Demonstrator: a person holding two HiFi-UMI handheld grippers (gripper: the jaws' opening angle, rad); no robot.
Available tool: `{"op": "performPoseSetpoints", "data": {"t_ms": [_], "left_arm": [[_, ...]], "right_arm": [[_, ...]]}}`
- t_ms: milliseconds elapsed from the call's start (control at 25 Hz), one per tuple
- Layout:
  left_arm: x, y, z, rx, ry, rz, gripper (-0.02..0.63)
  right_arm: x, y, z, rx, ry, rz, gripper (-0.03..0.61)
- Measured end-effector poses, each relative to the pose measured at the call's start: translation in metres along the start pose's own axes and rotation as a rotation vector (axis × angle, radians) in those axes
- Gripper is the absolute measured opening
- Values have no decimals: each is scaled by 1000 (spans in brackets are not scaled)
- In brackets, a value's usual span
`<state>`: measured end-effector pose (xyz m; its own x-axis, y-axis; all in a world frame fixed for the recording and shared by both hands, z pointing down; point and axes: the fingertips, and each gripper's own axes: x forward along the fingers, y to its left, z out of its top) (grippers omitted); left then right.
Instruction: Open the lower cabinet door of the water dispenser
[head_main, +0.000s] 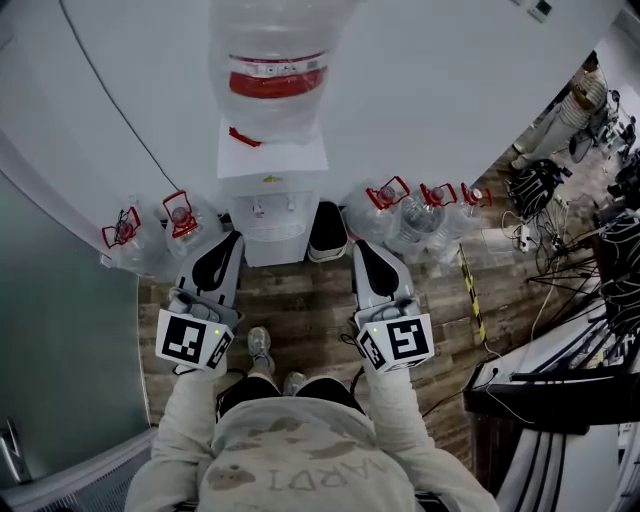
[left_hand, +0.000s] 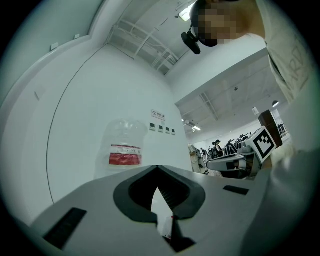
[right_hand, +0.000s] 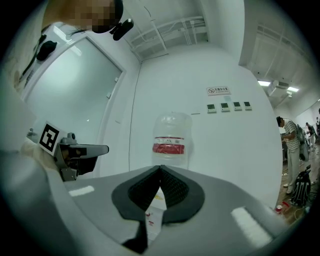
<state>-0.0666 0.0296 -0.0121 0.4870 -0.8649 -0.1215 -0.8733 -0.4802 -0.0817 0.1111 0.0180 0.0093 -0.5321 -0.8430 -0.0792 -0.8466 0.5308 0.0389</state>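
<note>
White water dispenser (head_main: 272, 190) against far wall (head_main: 450, 80), left gripper (head_main: 232, 242) and right gripper (head_main: 361, 248) near it, both closed on nothing

Bottle (head_main: 270, 60) atop dispenser (head_main: 272, 215) (jugs (head_main: 410, 218) either side)

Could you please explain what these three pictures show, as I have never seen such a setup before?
A person holds two grey two-jaw handheld grippers, the left gripper and the right gripper. The downward picture comes from a camera on the person's head; the other two from cameras riding on each gripper. Both grippers' jaws are shut, holding nothing. Ahead stands a white water dispenser carrying a large clear bottle with a red label; spare clear bottles with red handles stand beside it on the wooden floor.
</note>
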Motion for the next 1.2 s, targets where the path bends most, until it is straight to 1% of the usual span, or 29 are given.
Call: {"op": "performPoseSetpoints", "data": {"t_ms": [520, 840, 1000, 1200], "left_arm": [[66, 63, -19, -12, 14, -46, 2], [101, 90, -29, -27, 26, -87, 2], [113, 100, -40, -36, 41, -108, 2], [120, 113, -64, -61, 74, -121, 2]], "right_arm": [[82, -25, -10, -3, 19, -47, 9], [119, -39, -16, 6, 33, -82, 9], [133, -43, -28, 15, 57, -94, 9], [150, -44, -52, 37, 98, -105, 9]]}}
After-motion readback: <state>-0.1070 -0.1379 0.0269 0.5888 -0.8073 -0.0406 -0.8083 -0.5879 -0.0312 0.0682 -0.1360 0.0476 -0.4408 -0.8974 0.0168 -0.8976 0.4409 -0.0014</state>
